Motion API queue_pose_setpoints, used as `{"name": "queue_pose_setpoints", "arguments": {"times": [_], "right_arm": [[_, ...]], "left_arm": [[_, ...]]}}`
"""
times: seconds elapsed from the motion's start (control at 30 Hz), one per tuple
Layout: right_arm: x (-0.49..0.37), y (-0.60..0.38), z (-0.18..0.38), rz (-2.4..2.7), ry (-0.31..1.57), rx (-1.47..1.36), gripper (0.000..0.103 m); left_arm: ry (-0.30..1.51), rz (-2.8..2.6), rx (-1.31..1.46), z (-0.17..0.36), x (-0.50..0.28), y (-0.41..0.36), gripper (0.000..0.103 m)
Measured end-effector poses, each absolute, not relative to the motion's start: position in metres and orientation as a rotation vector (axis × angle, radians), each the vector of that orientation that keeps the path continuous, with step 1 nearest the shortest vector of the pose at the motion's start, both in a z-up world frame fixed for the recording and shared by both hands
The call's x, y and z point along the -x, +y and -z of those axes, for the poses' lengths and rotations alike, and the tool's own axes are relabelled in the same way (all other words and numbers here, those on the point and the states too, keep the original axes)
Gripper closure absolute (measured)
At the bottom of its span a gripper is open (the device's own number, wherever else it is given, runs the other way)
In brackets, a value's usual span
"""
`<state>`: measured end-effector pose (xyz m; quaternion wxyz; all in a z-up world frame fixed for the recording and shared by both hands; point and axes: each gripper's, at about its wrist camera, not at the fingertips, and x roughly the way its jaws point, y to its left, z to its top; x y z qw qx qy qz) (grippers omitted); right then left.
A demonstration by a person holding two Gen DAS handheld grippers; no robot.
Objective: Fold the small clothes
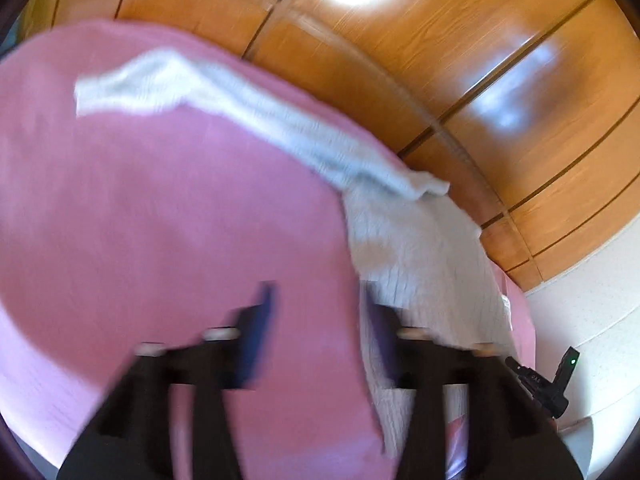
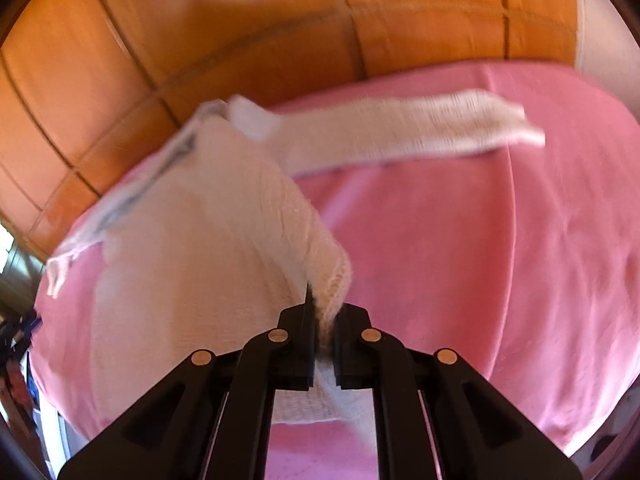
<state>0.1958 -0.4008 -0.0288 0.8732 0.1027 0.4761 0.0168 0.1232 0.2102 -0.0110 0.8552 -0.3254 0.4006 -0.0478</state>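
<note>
Your right gripper [image 2: 325, 316] had its jaws closed tight on a bunched fold of the white knit garment [image 2: 192, 240]. In the right wrist view the pinched cloth sat between the black fingers at about 6 o'clock, just below the centre. From there the body of the garment rose toward 10 o'clock, lifted off the pink cover [image 2: 480, 260], and one long sleeve [image 2: 400, 132] stretched flat across the cover from 12 o'clock out toward 2 o'clock. The garment's edge at 9 o'clock hung loose and frayed-looking, though blur hid the detail.

Your left gripper [image 1: 316, 320] had its jaws standing well apart, with nothing pressed between them. In the left wrist view the left-hand finger lay over bare pink cover [image 1: 140, 220] at about 7 o'clock, and the right-hand finger lay over the edge of the white knit garment [image 1: 420, 260] at about 5 o'clock. Whether that finger touched the cloth I cannot tell, as the frame was smeared. The sleeve [image 1: 200, 84] ran from the garment's body up toward 10 o'clock, lying on the cover.

Beyond the cover, wooden panelling [image 1: 440, 60] filled the view from 11 to 3 o'clock, with a bright glare at 12. A small black device [image 1: 552, 384] with a green light sat at 4 o'clock, beside the cover.
</note>
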Motion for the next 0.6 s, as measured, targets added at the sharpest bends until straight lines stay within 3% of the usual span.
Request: {"name": "queue_pose_setpoints", "arguments": {"times": [0.3, 0.37, 0.6], "right_arm": [[-0.215, -0.399, 0.054, -0.018, 1.041, -0.202, 0.096], [-0.217, -0.399, 0.053, -0.022, 1.051, -0.191, 0.096], [-0.19, -0.39, 0.002, -0.147, 0.977, -0.202, 0.098]], "left_arm": [[0.949, 0.258, 0.62, 0.069, -0.136, 0.093, 0.043], [0.965, 0.279, 0.551, 0.071, -0.141, 0.078, 0.098], [0.885, 0.333, 0.533, 0.026, -0.123, 0.11, 0.099]]}}
